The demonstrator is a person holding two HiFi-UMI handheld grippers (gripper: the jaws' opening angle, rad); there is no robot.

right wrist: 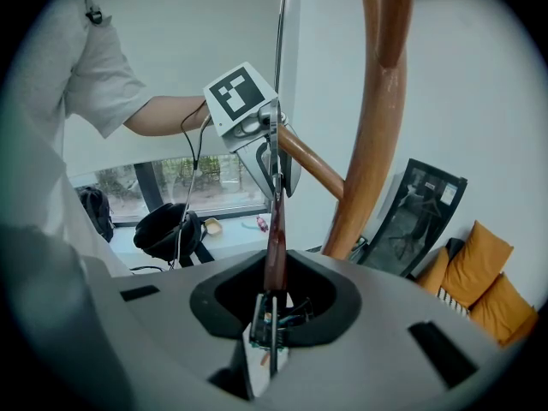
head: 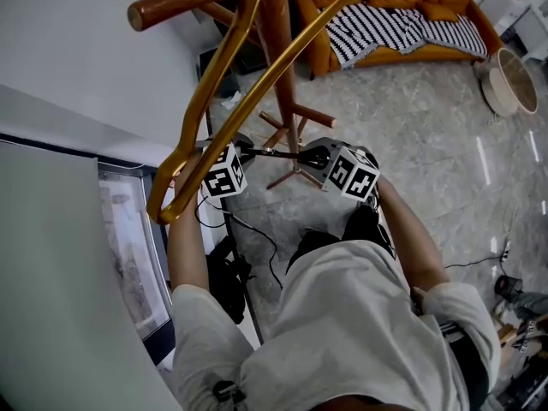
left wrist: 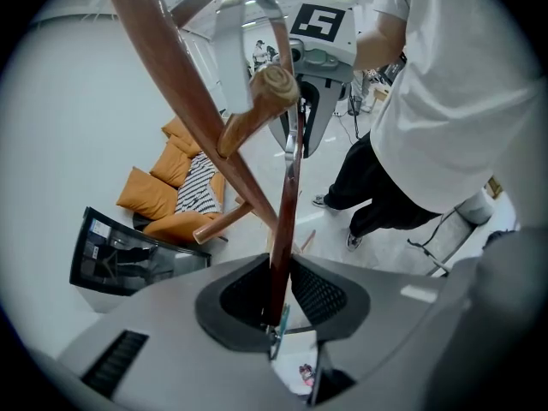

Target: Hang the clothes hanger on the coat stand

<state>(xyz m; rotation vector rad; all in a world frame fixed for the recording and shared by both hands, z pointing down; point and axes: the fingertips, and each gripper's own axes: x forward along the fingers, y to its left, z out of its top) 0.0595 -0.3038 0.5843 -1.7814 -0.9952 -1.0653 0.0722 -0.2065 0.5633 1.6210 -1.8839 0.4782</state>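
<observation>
As forearms (head: 185, 245) angle down, the left hand-held gripper (head: 243, 150) and right hand-held gripper (head: 312, 155) pinch the hanger (left wrist: 286, 212).

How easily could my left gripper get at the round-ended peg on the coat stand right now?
Probably not to grasp it. The left gripper has its fingers shut on the clothes hanger, which the right gripper also holds. The peg looks just ahead, beside the hanger, with nothing across the way.

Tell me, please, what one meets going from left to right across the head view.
Dark-framed window → end of the golden-brown wooden clothes hanger → left gripper → right gripper → round beige basket.
</observation>
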